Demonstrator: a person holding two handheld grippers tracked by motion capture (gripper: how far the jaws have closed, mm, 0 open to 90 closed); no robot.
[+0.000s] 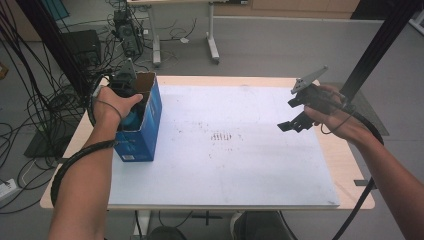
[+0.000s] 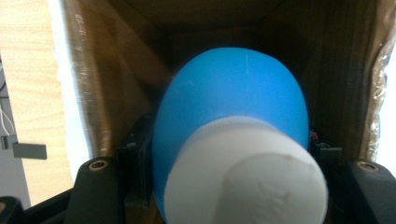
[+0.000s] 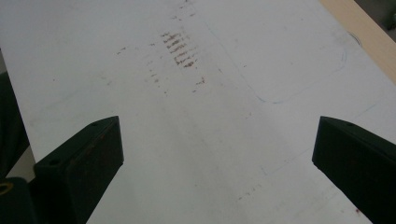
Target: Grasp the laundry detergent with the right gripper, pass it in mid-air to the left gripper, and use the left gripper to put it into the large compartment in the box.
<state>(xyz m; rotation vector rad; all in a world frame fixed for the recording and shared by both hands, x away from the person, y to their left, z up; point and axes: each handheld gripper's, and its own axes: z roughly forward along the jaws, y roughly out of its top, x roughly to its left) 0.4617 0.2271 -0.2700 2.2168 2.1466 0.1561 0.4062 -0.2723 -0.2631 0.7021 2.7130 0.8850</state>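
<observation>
A blue bottle with a white cap [image 2: 231, 116] sits between the jaws of my left gripper [image 2: 231, 158], which is shut on it. The bottle hangs inside an open blue cardboard box [image 1: 145, 120] at the left of the table, and its blue body [image 1: 132, 120] shows just over the box rim. The left gripper [image 1: 124, 82] points down into the box mouth. Over the right side of the table, my right gripper [image 1: 290, 122] is held above the white mat. In the right gripper view its jaws [image 3: 217, 154] stand wide apart with nothing between them.
A white mat [image 1: 225, 150] with brown smudges [image 1: 222, 136] covers most of the wooden table [image 1: 350, 165]. Brown cardboard walls [image 2: 107, 79] close in around the bottle. Black cables [image 1: 30, 100] and table legs [image 1: 212, 45] stand beyond the far edge.
</observation>
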